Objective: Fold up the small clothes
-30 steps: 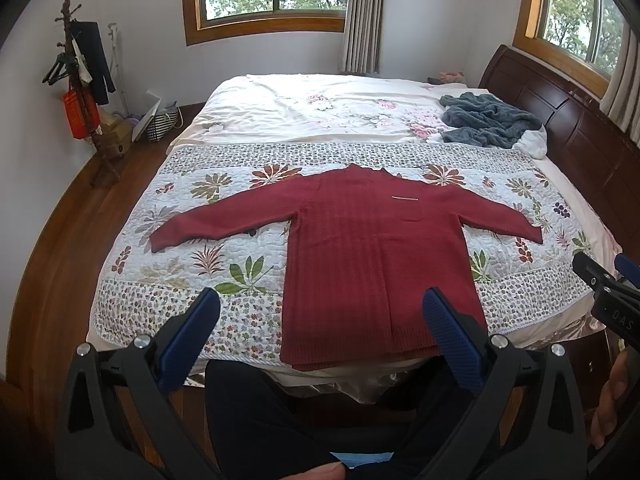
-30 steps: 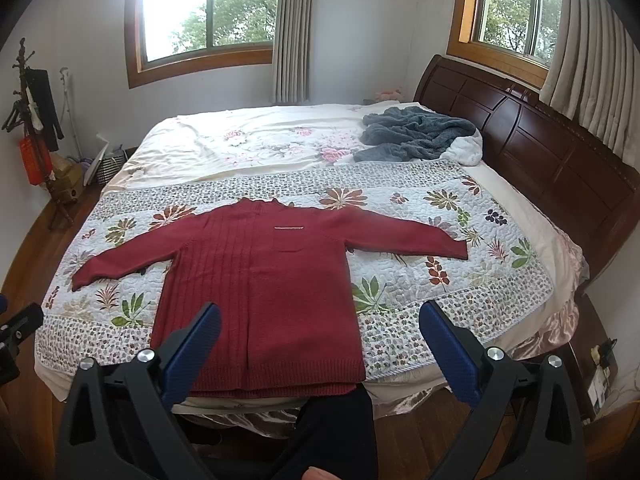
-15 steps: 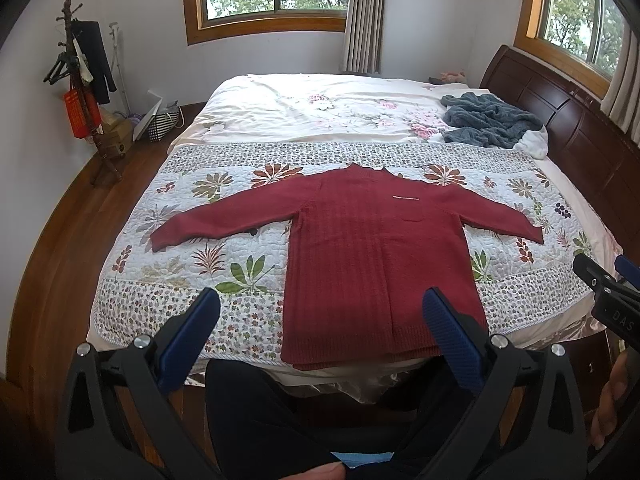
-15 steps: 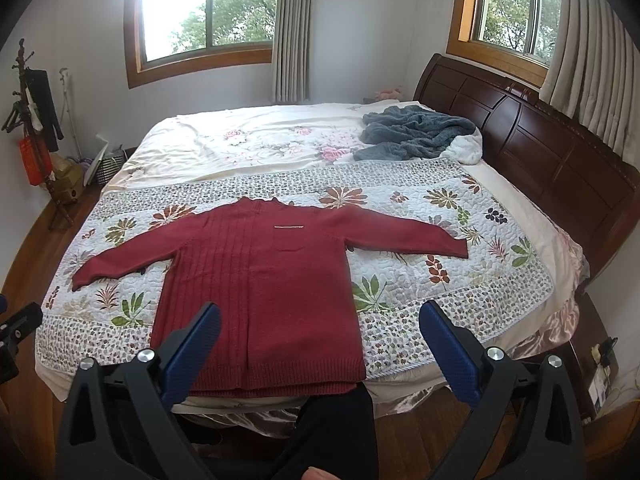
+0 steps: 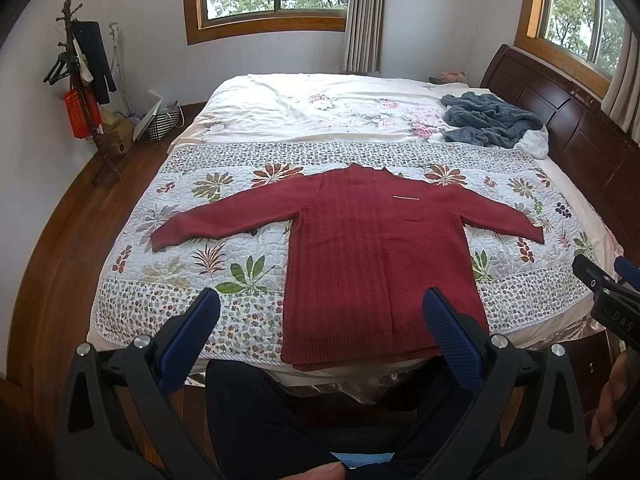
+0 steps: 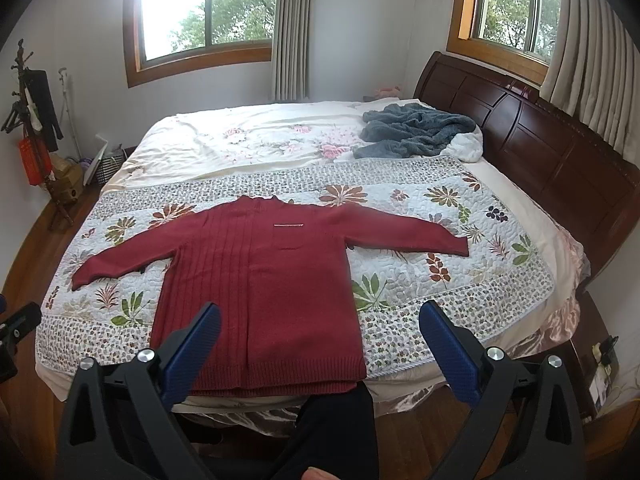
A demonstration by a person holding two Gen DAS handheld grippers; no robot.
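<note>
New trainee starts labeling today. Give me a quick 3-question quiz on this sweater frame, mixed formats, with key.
1. True or false: the red sweater lies flat with both sleeves spread out.
2. The grey blanket sits: A) on the floor, B) near the headboard, C) on the sweater.
3. Fill in: both the left gripper and the right gripper are ____ and hold nothing.

Key: 1 true; 2 B; 3 open.

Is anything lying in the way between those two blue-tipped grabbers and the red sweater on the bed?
Nothing visible. The red knitted sweater lies flat on the floral quilt, sleeves spread, with open air between it and both the left gripper and the right gripper. The crumpled grey-blue blanket lies far off, near the headboard.
</note>
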